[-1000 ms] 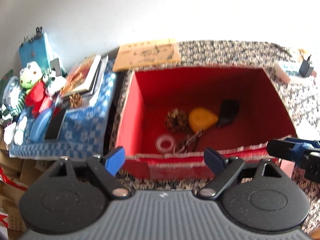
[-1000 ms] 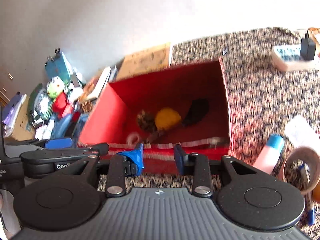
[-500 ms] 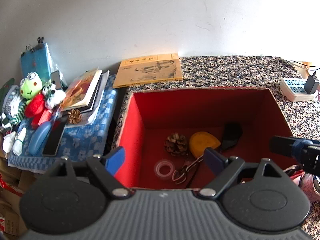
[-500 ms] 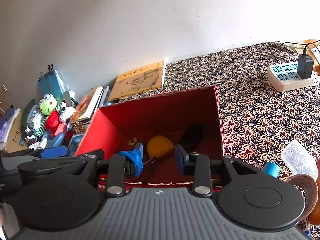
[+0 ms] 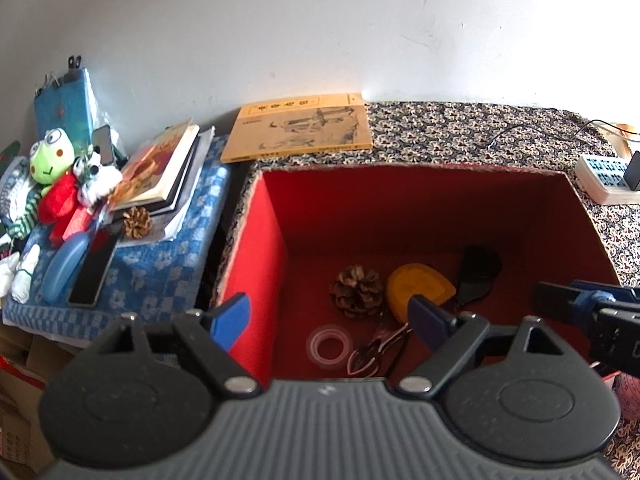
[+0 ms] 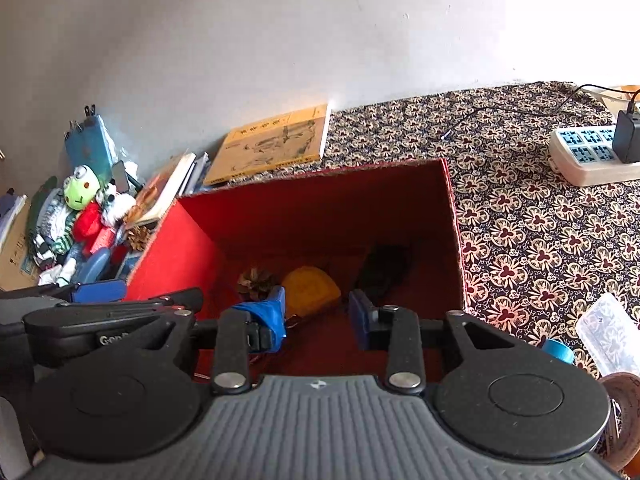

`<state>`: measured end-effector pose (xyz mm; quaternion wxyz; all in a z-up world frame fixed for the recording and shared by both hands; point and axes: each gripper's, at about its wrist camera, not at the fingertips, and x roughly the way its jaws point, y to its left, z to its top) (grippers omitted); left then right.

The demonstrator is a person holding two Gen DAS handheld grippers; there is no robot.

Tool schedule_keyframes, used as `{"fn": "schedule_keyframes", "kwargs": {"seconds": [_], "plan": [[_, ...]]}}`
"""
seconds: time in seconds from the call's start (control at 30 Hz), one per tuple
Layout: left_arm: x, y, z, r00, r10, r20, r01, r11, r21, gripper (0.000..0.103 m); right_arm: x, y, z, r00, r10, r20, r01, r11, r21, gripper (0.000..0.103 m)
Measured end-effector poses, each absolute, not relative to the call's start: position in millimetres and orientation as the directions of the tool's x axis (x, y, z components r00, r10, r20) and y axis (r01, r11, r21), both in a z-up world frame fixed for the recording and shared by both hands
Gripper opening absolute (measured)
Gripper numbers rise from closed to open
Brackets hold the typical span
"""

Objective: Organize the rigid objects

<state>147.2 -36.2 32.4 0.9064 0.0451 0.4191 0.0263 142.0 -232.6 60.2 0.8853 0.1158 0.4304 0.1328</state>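
Both grippers hover over an open red box (image 5: 400,216) on a worktop covered with a patterned cloth (image 6: 540,220). In its own view the left gripper (image 5: 328,316) stands with its jaws wide apart and nothing between them; one blue pad sits over the box's left wall, the other over the box floor. The right gripper (image 6: 316,312) has its jaws only partly apart, with a clear gap between the pads and nothing pinched in it.

Inside the box lie a pine cone (image 5: 356,290), a yellow tape measure (image 5: 420,290), a black object (image 5: 478,272) against the back right, a ring of clear tape (image 5: 330,346) and a pair of small scissors (image 5: 378,348) near the front wall.

To the left of the box, a blue checked cloth (image 5: 152,276) carries a stack of books (image 5: 160,168), a second pine cone (image 5: 137,222), a frog plush (image 5: 50,160) and a phone (image 5: 94,280). A yellow booklet (image 5: 298,126) lies behind the box by the wall. A power strip (image 6: 588,154) sits at the far right, well apart from the box.
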Motion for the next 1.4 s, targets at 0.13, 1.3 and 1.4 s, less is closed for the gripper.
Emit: {"fn": "schedule_keyframes", "kwargs": {"seconds": [0.13, 1.3, 1.4], "plan": [[150, -36, 25, 0.646, 0.081, -0.759, -0.007, 0.995, 0.1, 0.089, 145, -231, 53, 0.587, 0.322, -0.743, -0.131, 0.943, 0.306, 0.018], [174, -34, 3, 0.638, 0.054, -0.768, 0.008, 0.997, 0.077, 0.089, 183, -216, 23, 0.626, 0.265, -0.733, -0.164, 0.964, 0.209, 0.019], [175, -34, 0, 0.64, 0.046, -0.767, 0.014, 0.997, 0.071, 0.089, 184, -217, 19, 0.622, 0.259, -0.739, -0.155, 0.966, 0.209, 0.019]]}}
